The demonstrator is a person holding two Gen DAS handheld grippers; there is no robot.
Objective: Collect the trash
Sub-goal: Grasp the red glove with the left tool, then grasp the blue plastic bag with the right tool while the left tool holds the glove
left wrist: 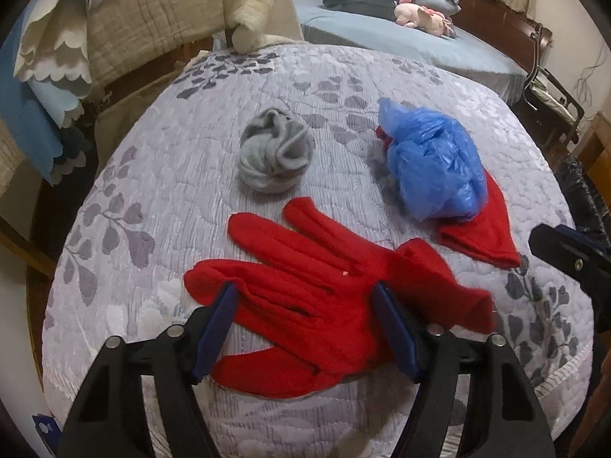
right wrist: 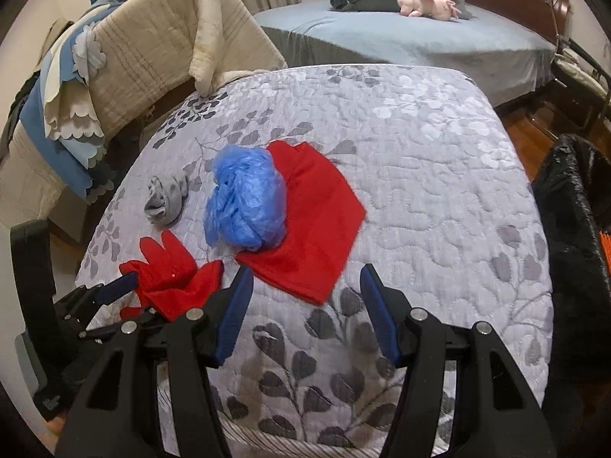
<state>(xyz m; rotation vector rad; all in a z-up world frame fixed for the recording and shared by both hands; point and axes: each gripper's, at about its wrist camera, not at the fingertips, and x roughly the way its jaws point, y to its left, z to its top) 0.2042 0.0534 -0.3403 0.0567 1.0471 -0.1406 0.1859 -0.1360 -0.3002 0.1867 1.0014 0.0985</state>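
Observation:
A crumpled blue plastic bag (left wrist: 431, 160) lies on the quilted table, resting partly on a red cloth (left wrist: 481, 229); the bag (right wrist: 244, 198) and the cloth (right wrist: 317, 229) also show in the right wrist view. A red glove (left wrist: 324, 305) lies flat near the front edge. My left gripper (left wrist: 305, 294) is open, its fingers straddling the glove; the left gripper also shows in the right wrist view (right wrist: 130, 297). A balled grey sock (left wrist: 273, 150) sits behind the glove. My right gripper (right wrist: 305, 278) is open and empty, just short of the red cloth.
A black-lined trash bin (right wrist: 573, 236) stands at the table's right side. A chair draped with beige and blue blankets (right wrist: 126, 61) stands to the left. A bed with a pink plush toy (right wrist: 424, 4) is behind the table.

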